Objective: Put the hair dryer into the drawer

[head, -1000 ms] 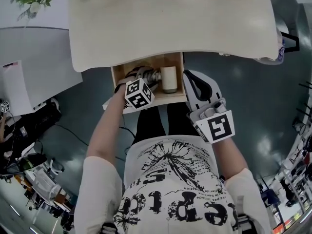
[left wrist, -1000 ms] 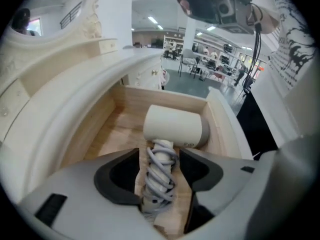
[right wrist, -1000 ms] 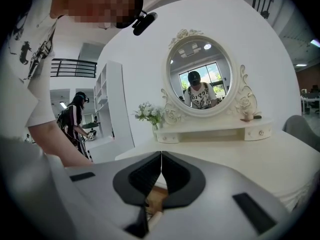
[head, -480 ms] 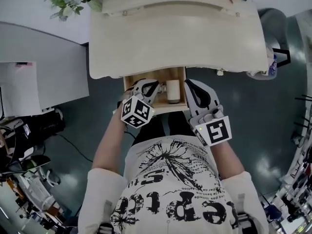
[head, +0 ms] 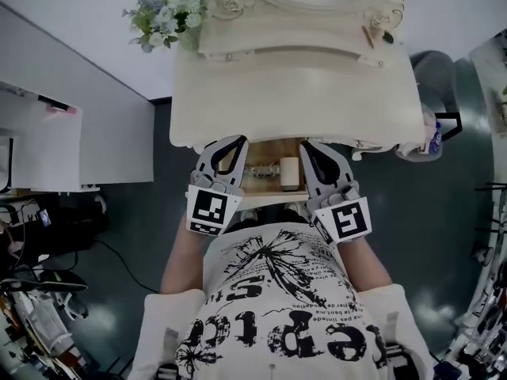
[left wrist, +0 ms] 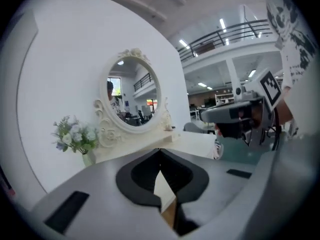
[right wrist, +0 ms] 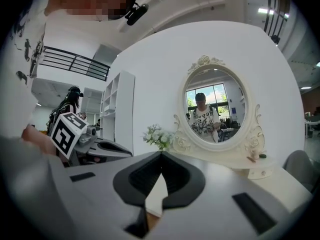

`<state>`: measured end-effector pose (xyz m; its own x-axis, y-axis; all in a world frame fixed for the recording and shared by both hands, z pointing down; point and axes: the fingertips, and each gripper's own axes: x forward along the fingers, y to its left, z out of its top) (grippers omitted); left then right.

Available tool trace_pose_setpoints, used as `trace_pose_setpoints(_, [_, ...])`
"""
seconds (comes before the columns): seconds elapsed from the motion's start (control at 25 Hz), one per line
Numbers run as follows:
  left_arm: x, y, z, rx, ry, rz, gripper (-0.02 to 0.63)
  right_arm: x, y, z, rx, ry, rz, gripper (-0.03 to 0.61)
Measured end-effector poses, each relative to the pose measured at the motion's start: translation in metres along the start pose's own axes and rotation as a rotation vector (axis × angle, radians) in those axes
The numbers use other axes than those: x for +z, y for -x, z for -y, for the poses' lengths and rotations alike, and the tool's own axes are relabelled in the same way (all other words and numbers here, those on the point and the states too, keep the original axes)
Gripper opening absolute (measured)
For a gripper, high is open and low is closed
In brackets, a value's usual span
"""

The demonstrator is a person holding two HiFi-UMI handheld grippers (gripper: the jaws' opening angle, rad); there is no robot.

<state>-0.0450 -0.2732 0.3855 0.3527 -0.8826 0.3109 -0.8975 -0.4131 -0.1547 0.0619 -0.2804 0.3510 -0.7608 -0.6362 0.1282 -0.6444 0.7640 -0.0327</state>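
Observation:
The hair dryer (head: 279, 172), pale with a metal nozzle, lies inside the open wooden drawer (head: 269, 190) under the front edge of the cream dressing table (head: 293, 85). My left gripper (head: 235, 141) is held above the drawer's left side, shut and empty. My right gripper (head: 307, 142) is held above the drawer's right side, also shut and empty. In the left gripper view the left gripper (left wrist: 160, 152) has its dark jaws meeting at the tips with nothing between them. The right gripper view shows the same for the right gripper (right wrist: 161, 153). Each gripper partly hides a drawer end.
An oval ornate mirror (right wrist: 215, 106) stands at the back of the table, with a vase of flowers (head: 162, 18) at its left and small items (head: 379, 34) at its right. A white cabinet (head: 71, 133) stands to the left. A chair (head: 434, 125) is at the right.
My left gripper has come up out of the drawer, leaving the hair dryer lying there, and its jaws have closed. My right gripper has risen too. The view has tilted up to the mirror.

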Motion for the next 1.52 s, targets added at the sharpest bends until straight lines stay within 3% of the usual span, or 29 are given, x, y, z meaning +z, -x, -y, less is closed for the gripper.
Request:
trace_pose_setpoints(0.16, [0.032, 0.029, -0.022, 0.109, 0.026, 0.114, 0.021, 0.021, -0.001, -0.008, 0.001, 0.038, 0.04, 0.017])
trace_pose_setpoints(0.4, [0.065, 0.061, -0.042, 0.191, 0.073, 0.249, 0.021, 0.045, -0.003, -0.013, -0.005, 0.077, 0.076, 0.017])
trace_pose_setpoints(0.96, [0.072, 0.073, -0.039, 0.211, 0.056, 0.25, 0.021, 0.052, 0.003, -0.022, -0.016, 0.088, 0.085, 0.017])
trace_pose_setpoints(1.52, [0.069, 0.073, -0.039, 0.2, 0.093, 0.24, 0.021, 0.052, 0.001, -0.019, -0.022, 0.099, 0.083, 0.017])
